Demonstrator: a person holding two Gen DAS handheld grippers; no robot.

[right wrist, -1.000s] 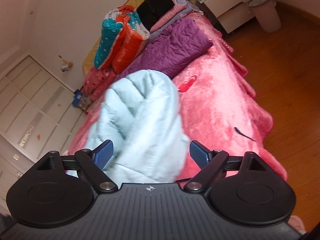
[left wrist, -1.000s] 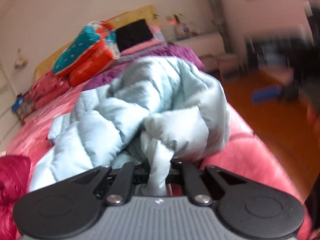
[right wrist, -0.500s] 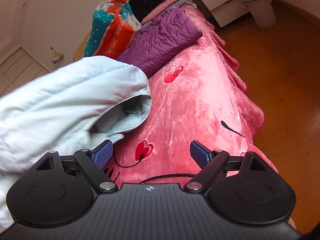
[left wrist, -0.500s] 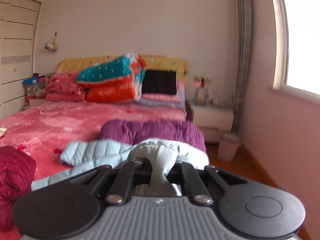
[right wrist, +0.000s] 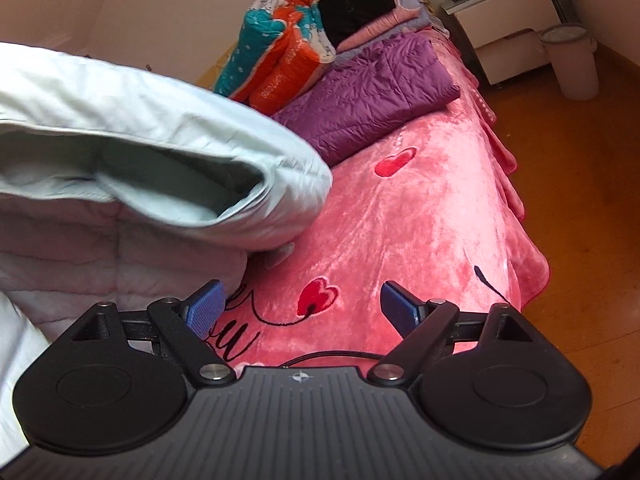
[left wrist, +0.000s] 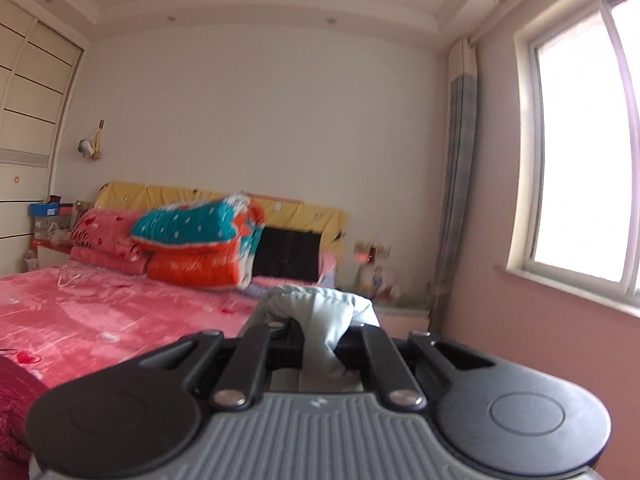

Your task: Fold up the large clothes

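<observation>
Pale blue jacket [right wrist: 132, 128] lifted higher off pink bed [right wrist: 420, 220], left tongs [left wrist: 320, 344] still clamping it, right tongs [right wrist: 304, 308] open.

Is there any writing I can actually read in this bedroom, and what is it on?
"Love": red script on the pink pillow, somewhat blurred.
"ou": end of black stitched lettering on the pink bedspread; the rest is hidden.
White print on the orange quilt: too blurred to read.
Faint mark on the black cushion: too small.
</observation>
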